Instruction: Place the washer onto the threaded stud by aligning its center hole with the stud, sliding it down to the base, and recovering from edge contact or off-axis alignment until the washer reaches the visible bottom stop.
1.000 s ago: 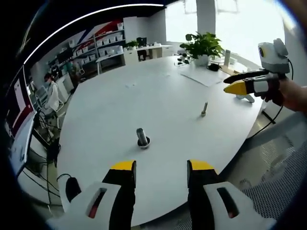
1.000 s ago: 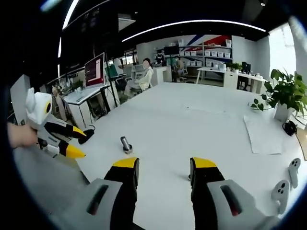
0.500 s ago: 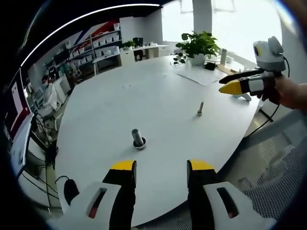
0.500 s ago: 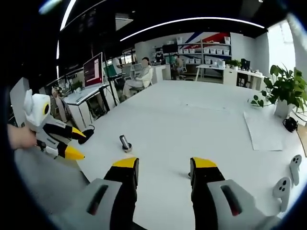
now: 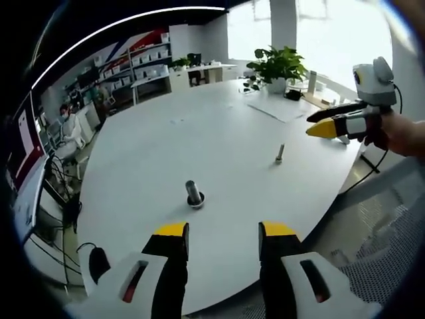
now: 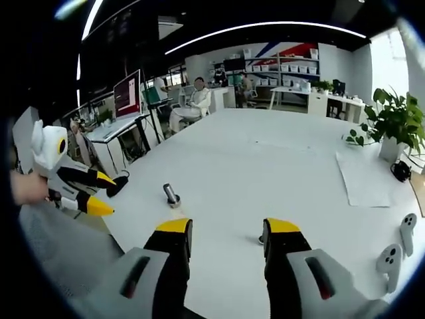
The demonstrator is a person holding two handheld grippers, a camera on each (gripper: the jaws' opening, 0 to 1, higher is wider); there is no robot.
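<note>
Left gripper view: washer point(image 5: 195, 199) at twelve o'clock — thin, stiff, slippery (likely light); I'd pinch its rim. Both grippers spread, empty.

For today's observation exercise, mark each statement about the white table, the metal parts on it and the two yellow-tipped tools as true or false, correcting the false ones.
1. Both tools hold nothing. True: the left tool and the right tool are open and empty.
2. The short grey metal cylinder on its dark round base lies flat. False: it stands upright on the round white table.
3. The thin threaded metal stud stands upright. True.
4. A red mug sits by the stud. False: the table around it is bare.
5. A leafy green potted plant stands at the table's far edge. True.
</note>
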